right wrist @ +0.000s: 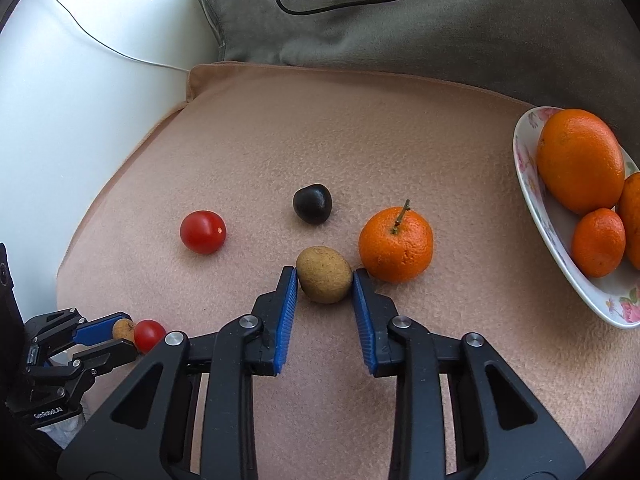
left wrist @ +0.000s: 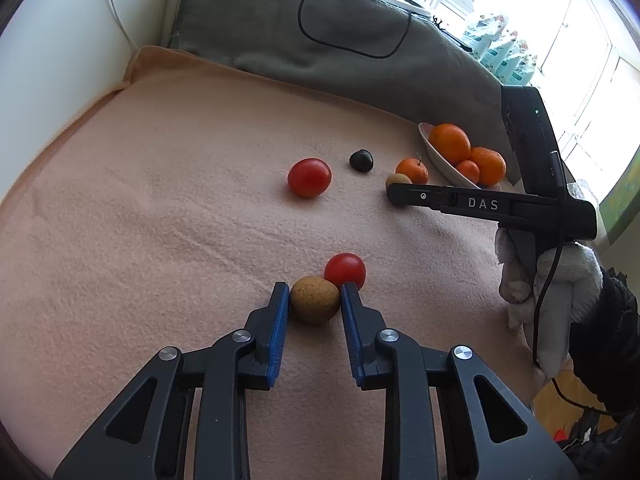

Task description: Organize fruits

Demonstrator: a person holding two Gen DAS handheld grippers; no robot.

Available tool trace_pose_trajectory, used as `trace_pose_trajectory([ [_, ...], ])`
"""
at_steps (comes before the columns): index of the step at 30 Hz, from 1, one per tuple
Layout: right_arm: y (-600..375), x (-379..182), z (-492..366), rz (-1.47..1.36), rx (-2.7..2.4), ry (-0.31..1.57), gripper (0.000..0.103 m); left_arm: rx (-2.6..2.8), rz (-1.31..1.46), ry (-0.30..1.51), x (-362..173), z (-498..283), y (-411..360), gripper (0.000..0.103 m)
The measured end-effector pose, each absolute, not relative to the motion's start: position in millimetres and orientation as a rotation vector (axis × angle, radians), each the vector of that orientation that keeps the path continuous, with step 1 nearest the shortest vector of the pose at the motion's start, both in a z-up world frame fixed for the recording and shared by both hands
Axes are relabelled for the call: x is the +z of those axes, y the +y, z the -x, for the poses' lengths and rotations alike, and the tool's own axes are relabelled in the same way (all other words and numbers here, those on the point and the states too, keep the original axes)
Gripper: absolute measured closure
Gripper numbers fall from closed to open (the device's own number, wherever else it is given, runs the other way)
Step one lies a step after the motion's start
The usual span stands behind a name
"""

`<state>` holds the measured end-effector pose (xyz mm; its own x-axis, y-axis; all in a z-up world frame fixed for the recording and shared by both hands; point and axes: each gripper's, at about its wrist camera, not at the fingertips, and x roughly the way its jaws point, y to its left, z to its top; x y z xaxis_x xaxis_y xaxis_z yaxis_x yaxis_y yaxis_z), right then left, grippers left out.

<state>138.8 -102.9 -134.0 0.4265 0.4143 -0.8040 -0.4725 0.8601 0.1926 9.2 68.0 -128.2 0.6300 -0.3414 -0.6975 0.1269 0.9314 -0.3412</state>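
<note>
Two small brown fruits lie on a pink blanket [left wrist: 160, 200]. My left gripper [left wrist: 315, 292] is shut on one brown fruit [left wrist: 314, 299], its blue pads pressing both sides, with a cherry tomato [left wrist: 345, 271] touching just behind. My right gripper [right wrist: 325, 276] is shut on the other brown fruit [right wrist: 324, 274], beside a stemmed mandarin [right wrist: 395, 245]. A second tomato [right wrist: 203, 232] and a dark fruit [right wrist: 312, 203] lie farther off. A flowered plate [right wrist: 528, 184] at the right holds three oranges [right wrist: 580, 160]. The left gripper [right wrist: 116, 334] also shows in the right wrist view.
A grey cushion [right wrist: 440, 32] with a black cable [right wrist: 352, 0] on it lies behind the blanket. A white wall [right wrist: 80, 100] borders the left side. In the left wrist view a gloved hand [left wrist: 560, 280] holds the right gripper [left wrist: 394, 192] near the plate [left wrist: 440, 160].
</note>
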Motion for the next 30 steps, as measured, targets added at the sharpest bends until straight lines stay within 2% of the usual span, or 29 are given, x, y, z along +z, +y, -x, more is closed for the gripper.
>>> trace_pose_trajectory([
  [17,-126.4,-105.5,-120.8,0.016,0.607,0.909,0.074,-0.275,0.283,0.809,-110.7,-12.4,68.2,0.078],
  [30,-186.8,-72.5,-114.5,-0.041,0.528,0.822,0.074,-0.376,0.236,0.757,-88.6,-42.1,26.7,0.078],
])
